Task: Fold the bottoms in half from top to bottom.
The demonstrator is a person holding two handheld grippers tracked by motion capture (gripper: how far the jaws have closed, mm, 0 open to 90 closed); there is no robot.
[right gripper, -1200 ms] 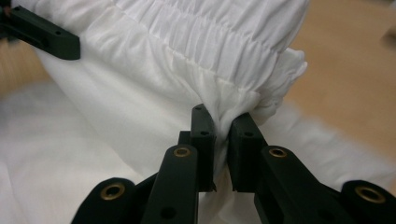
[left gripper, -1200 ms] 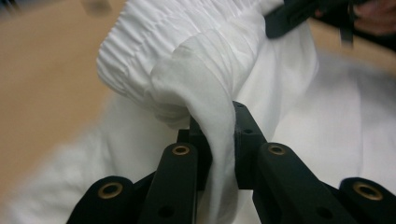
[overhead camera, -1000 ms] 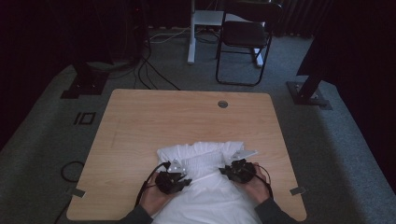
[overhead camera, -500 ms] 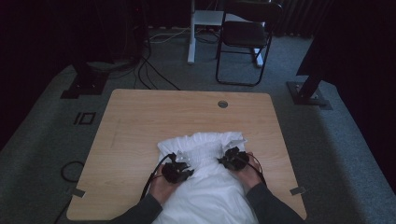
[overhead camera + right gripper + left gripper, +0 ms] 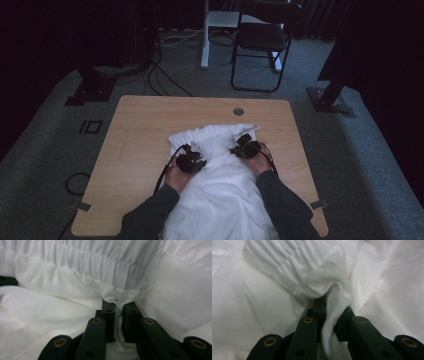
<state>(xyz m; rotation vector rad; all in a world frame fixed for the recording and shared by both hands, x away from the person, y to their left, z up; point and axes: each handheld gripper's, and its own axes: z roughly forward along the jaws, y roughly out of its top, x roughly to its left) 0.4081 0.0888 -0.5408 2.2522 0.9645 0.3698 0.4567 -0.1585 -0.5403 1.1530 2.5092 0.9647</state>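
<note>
A white garment (image 5: 220, 190) with a gathered elastic band lies on the wooden table (image 5: 140, 135), running from the near edge to the middle. My left gripper (image 5: 189, 152) sits at its left side, shut on a bunched fold of the white cloth (image 5: 332, 302). My right gripper (image 5: 245, 142) is at the right side, shut on a pinch of the ruffled elastic edge (image 5: 117, 297). Both of the person's hands rest on the cloth, sleeves coming in from the bottom.
A round grommet hole (image 5: 238, 111) sits near the table's far edge. Beyond the table stand a black chair (image 5: 262, 40), a white desk leg (image 5: 205, 35) and floor cables (image 5: 165, 75). Bare wood lies to the left, right and beyond the garment.
Both grippers have moved away from the person toward the table's far side, carrying the garment's gathered edge with them. The cloth now reaches farther up the table.
</note>
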